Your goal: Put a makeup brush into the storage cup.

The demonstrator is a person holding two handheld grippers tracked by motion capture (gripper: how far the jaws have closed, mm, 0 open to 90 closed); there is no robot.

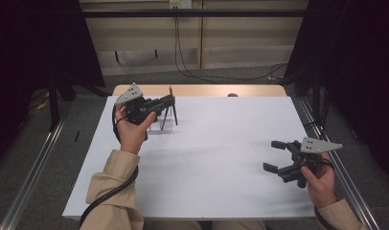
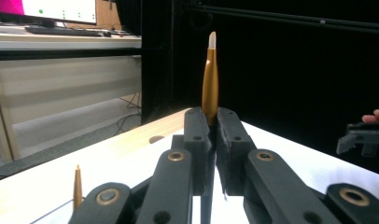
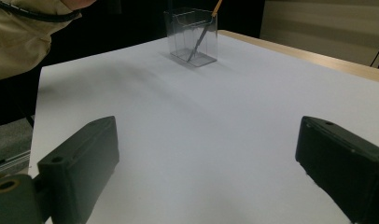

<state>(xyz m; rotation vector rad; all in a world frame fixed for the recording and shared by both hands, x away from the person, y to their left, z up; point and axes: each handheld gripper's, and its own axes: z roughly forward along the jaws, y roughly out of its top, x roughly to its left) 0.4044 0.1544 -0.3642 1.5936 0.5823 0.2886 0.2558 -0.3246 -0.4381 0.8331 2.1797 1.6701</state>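
Wide white tabletop (image 1: 211,158), bare across the middle and front, with free room between the two hands. Wooden strip showing along the far edge; metal rails flanking both long sides on the floor.

Near the far left corner, a clear plastic holder (image 3: 192,37) standing upright, a gold-tipped pen (image 3: 204,32) leaning inside it.

Left gripper (image 1: 169,100) raised just above that holder, jaws closed tight on a gold pen (image 2: 209,79), pinched upright at its lower part with the pale tip pointing up. Second pen's tip (image 2: 77,186) visible low at the left of the left gripper view.

Right gripper (image 1: 275,155) well apart, near the front right edge, jaws spread wide, holding and touching nothing, bare tabletop between them.
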